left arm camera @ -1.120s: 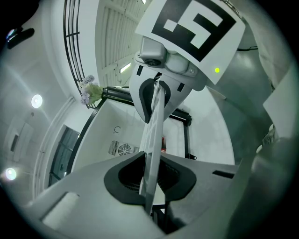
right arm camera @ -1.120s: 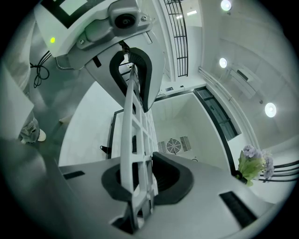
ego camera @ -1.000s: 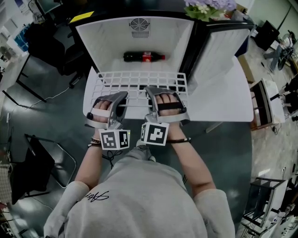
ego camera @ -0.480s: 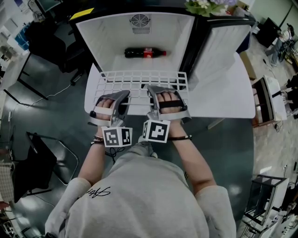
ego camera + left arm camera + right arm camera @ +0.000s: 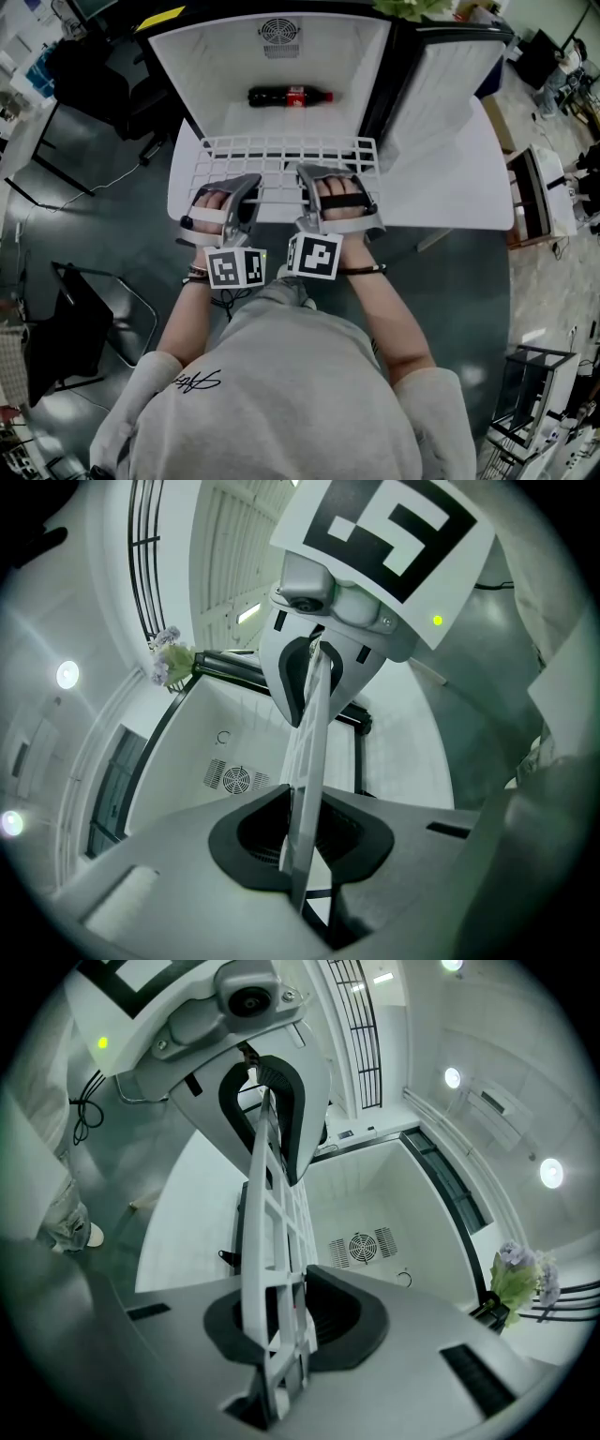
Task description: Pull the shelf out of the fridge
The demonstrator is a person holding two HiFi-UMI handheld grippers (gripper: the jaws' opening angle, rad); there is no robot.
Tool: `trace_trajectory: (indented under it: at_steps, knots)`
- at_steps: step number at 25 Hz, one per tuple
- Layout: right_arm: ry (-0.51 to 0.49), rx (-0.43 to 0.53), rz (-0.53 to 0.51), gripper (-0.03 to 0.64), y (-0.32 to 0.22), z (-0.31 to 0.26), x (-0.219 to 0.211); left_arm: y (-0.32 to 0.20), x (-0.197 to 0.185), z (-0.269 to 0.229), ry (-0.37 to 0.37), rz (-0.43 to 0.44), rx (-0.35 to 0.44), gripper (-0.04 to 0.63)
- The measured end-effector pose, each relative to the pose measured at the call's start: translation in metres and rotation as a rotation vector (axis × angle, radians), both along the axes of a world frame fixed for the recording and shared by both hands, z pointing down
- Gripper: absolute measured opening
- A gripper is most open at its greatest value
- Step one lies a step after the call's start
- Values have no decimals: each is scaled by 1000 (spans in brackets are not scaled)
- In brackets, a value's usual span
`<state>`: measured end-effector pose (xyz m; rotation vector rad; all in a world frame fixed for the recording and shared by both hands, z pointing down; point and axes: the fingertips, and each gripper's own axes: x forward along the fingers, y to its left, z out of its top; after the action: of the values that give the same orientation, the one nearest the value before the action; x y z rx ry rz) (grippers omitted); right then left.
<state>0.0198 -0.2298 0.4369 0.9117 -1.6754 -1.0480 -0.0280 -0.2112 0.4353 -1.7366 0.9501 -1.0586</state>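
A white wire shelf (image 5: 281, 157) sticks out of the open mini fridge (image 5: 225, 75), with most of its grid in front of the fridge mouth. My left gripper (image 5: 242, 194) is shut on the shelf's front edge at the left. My right gripper (image 5: 309, 187) is shut on the same edge just to the right. In the left gripper view the shelf (image 5: 309, 752) runs edge-on between the pads. In the right gripper view the shelf grid (image 5: 272, 1241) is clamped the same way. A cola bottle (image 5: 289, 96) lies on the fridge floor behind the shelf.
The fridge stands on a white table (image 5: 441, 187) with its door (image 5: 441, 84) swung open to the right. A flower pot (image 5: 412, 7) sits on top of the fridge. A dark chair (image 5: 84, 309) stands on the floor at my left.
Both grippers have moved a little toward me with the shelf, which now reaches slightly farther out of the fridge. The grip of both grippers is unchanged.
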Motion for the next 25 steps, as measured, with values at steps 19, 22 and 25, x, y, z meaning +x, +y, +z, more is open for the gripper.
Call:
trace_trajectory:
  at_steps: [19,22,25]
  knots:
    - [15,3,5,46,3,-3,-4,3,-5,-2,8,1,3,41]
    - [22,6,4,46,4,-4,-5,4,-6,-2,13,-1,2,41]
    - [23,7,4,46,4,-5,-6,4,-6,-3,15,-2,4,41]
